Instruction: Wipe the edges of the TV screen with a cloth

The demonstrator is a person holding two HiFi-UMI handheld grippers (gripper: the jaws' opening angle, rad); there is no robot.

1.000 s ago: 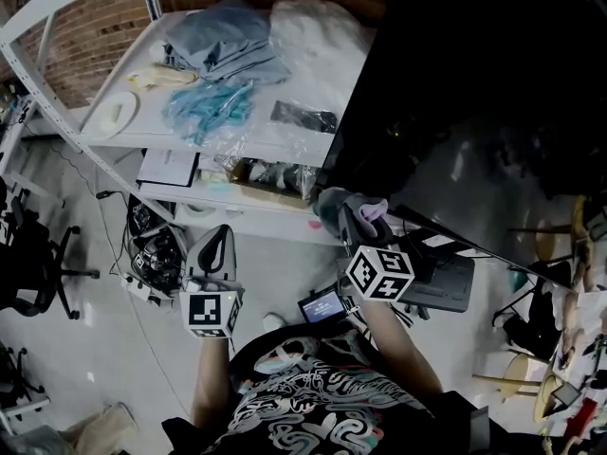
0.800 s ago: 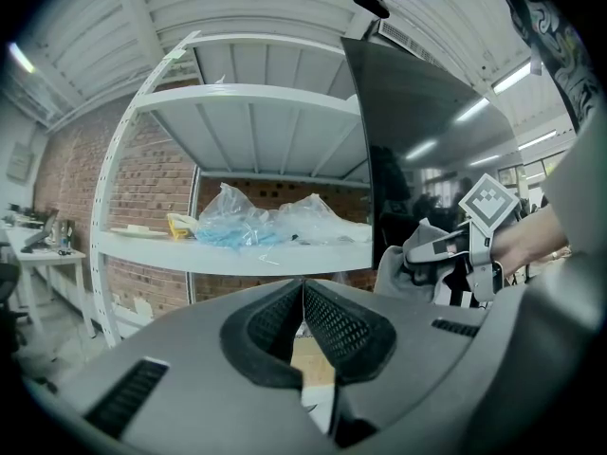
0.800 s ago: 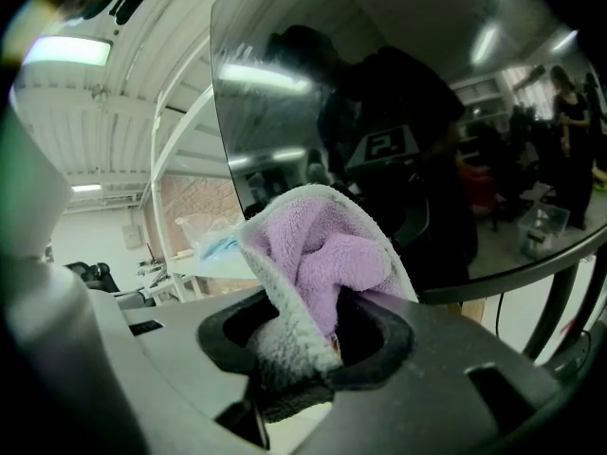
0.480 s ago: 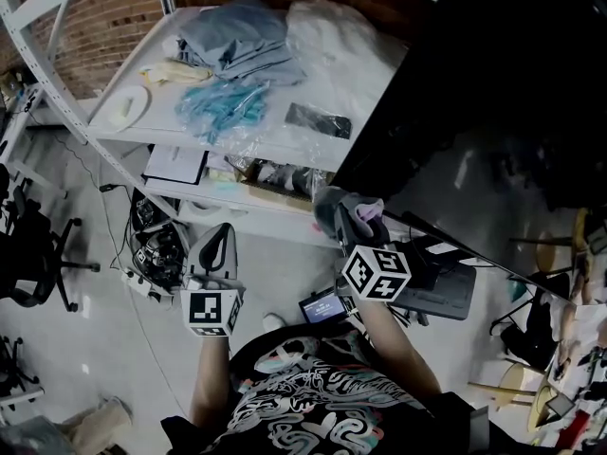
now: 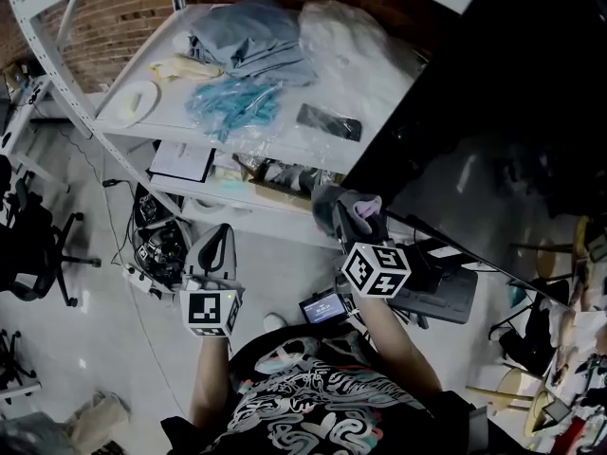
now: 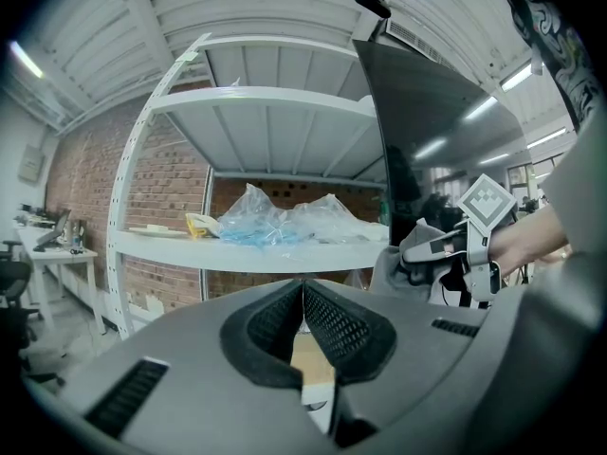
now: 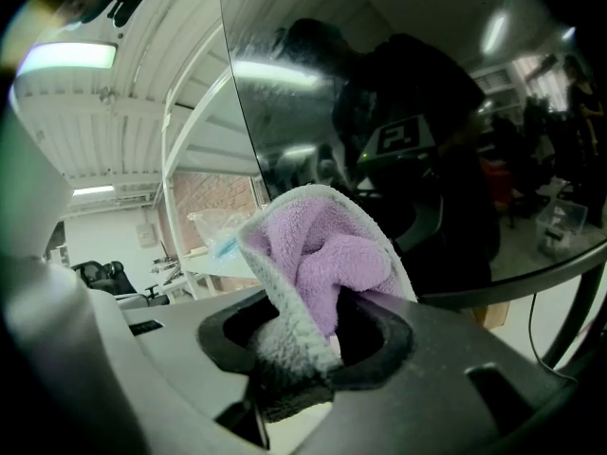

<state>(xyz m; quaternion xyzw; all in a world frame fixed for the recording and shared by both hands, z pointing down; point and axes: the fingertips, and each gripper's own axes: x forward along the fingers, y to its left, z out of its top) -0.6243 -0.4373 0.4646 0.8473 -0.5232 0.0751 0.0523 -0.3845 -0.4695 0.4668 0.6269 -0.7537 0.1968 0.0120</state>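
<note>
A large dark TV screen (image 5: pixel 493 112) fills the upper right of the head view and reflects the room. My right gripper (image 5: pixel 349 218) is shut on a bunched grey and purple cloth (image 5: pixel 353 205), held just below the screen's lower left corner. In the right gripper view the cloth (image 7: pixel 318 263) bulges up out of the jaws, with the TV screen (image 7: pixel 379 93) close behind it. My left gripper (image 5: pixel 216 245) hangs lower left, away from the screen. Its jaws are pressed together with nothing between them, as the left gripper view (image 6: pixel 303 311) shows.
A white metal shelf unit (image 5: pixel 285 145) stands left of the TV, carrying folded grey fabric (image 5: pixel 242 36), blue items in plastic bags (image 5: pixel 237 102), a plate (image 5: pixel 133 102) and a dark remote-like object (image 5: pixel 329 121). Cables and a power strip (image 5: pixel 156 254) lie on the floor, with an office chair (image 5: pixel 28 245) at left.
The view has drifted a little, so the shelf and TV sit slightly further right and lower. Both grippers keep nearly the same places; the right one stays shut on the cloth.
</note>
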